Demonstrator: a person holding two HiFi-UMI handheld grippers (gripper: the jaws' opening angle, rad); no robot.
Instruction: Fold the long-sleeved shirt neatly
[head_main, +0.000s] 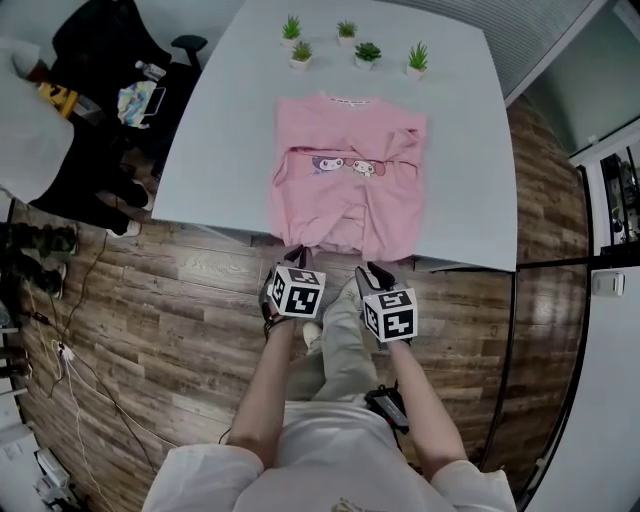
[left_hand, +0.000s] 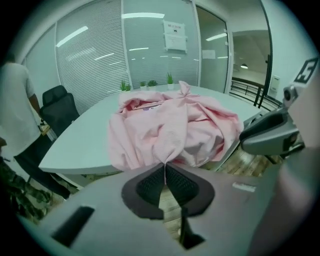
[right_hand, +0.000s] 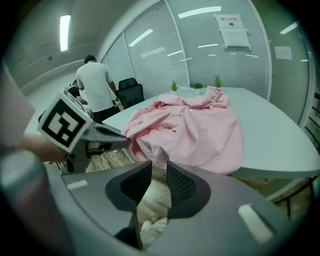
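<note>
A pink long-sleeved shirt (head_main: 345, 190) with a cartoon print lies crumpled on the white table (head_main: 230, 120), and its hem hangs over the near edge. My left gripper (head_main: 298, 256) is at the hem's left corner. In the left gripper view it (left_hand: 164, 165) is shut on a pinch of the pink cloth (left_hand: 170, 125). My right gripper (head_main: 368, 270) is at the hem a little to the right. In the right gripper view its jaws (right_hand: 159, 167) stand apart with floor showing between them, and the shirt's edge (right_hand: 190, 130) lies just beyond the tips.
Several small potted plants (head_main: 345, 45) line the table's far edge. A black office chair (head_main: 110, 40) and a person in a white top (right_hand: 95, 82) are off the table's left side. Cables (head_main: 70, 390) trail over the wooden floor. Glass walls with blinds stand behind the table.
</note>
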